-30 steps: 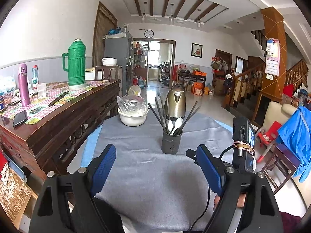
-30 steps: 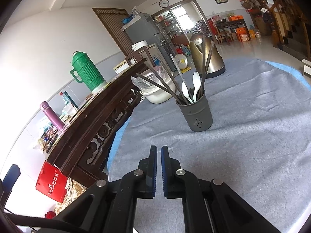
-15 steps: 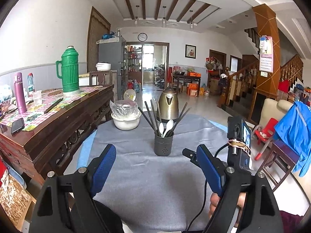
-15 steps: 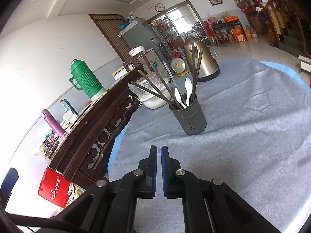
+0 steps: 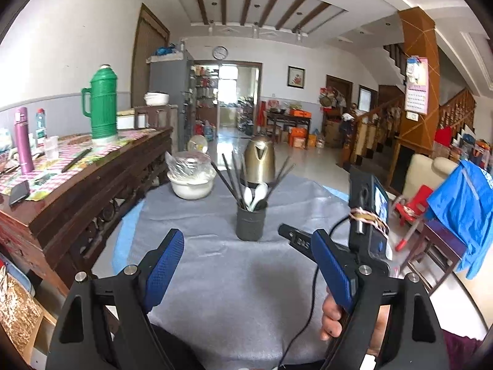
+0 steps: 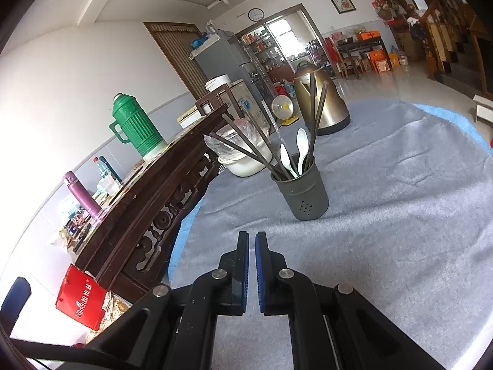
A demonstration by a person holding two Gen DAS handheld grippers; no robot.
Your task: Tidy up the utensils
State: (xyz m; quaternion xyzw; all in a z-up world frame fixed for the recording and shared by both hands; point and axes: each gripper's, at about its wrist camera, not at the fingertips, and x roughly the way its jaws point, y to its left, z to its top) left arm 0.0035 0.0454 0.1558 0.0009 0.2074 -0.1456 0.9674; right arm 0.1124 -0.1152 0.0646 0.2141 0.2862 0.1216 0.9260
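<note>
Left wrist view, left to right: dark wooden sideboard (image 5: 92, 185) ran along the left edge, carrying a purple bottle (image 5: 24, 140) and a green thermos (image 5: 103, 103) on a checked cloth. Round table with grey cloth (image 5: 215, 277) sat just beside it. White bowl (image 5: 192, 185) covered in plastic film stood at the far left of the cloth. Grey utensil holder (image 5: 250, 223) stood upright near the cloth centre, with dark chopsticks (image 5: 229, 178) fanned out and white spoons (image 5: 254, 195) inside it. Gold kettle (image 5: 260, 162) was behind the holder, apart from it. Left gripper (image 5: 246, 269) was spread wide, blue pads far apart, nothing between them, hovering over bare cloth short of the holder. Right gripper (image 5: 366, 225) showed at the right past the left one's right finger, a hand (image 5: 332, 317) below it. Blue cloth (image 5: 462, 209) hung over furniture at far right.

Right wrist view, left to right: red bag (image 6: 81, 303) on the floor by the sideboard (image 6: 160, 203), thermos (image 6: 135, 129) on top. Bowl (image 6: 243, 160) sat left of and behind the holder (image 6: 303, 195), close but whether touching I couldn't tell. Holder was upright, holes low on its wall, chopsticks (image 6: 243, 148) and spoons (image 6: 300, 149) sticking out the top. Kettle (image 6: 320, 98) further back. Right gripper (image 6: 252, 262) was almost closed, only a thin slit between the pads, gripping nothing, pointed at the cloth (image 6: 400, 200) just short of the holder.
</note>
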